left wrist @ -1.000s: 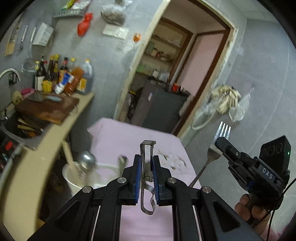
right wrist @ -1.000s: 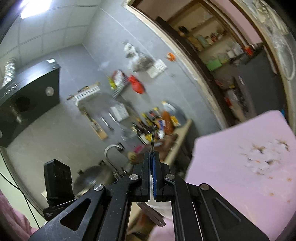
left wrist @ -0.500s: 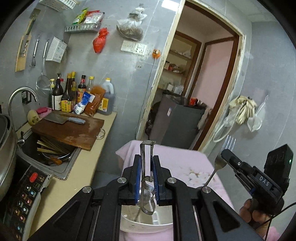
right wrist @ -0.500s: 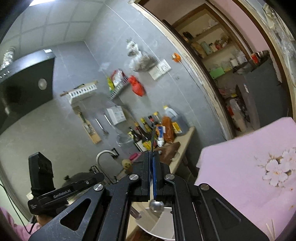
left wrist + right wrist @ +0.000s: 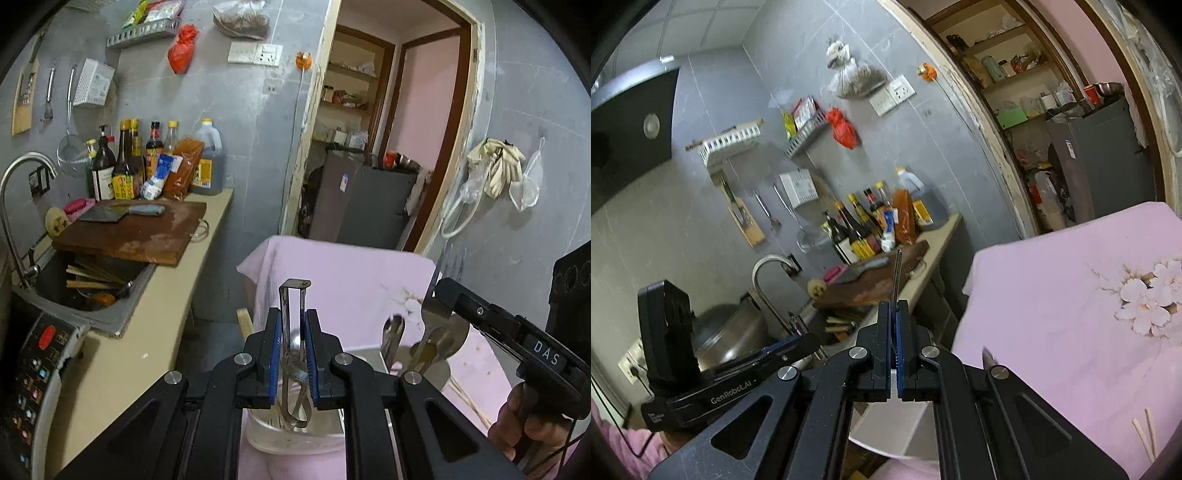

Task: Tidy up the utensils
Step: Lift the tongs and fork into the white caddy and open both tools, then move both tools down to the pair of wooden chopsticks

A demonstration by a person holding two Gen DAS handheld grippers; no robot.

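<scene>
**Above the holder, both tools poised to drop**

Over the pink-clothed table (image 5: 354, 266), the left gripper (image 5: 292, 354) was clamped on a folded metal utensil (image 5: 293, 295), possibly a peeler or tongs, whose long axis ran upright along the fingers. Its looped lower end hung directly over the white utensil holder (image 5: 295, 439), which sat on the cloth just beneath the gripper. From the left wrist view, spoons (image 5: 391, 332) already stood in that holder a little to the right.

The right gripper (image 5: 896, 347) was pinched tight on a thin metal fork (image 5: 897, 273), seen edge-on and upright, tines pointing up and away from the holder. In the right wrist view the holder's white rim (image 5: 882, 446) lay below and slightly left of the fingers.

Judging by these views, the left gripper appeared nearer to release: its utensil seemed already lined up with the opening, so the coming move likely needed only a straight descent. The fork's handle end was hidden, so its clearance above the rim could not be told.
</scene>
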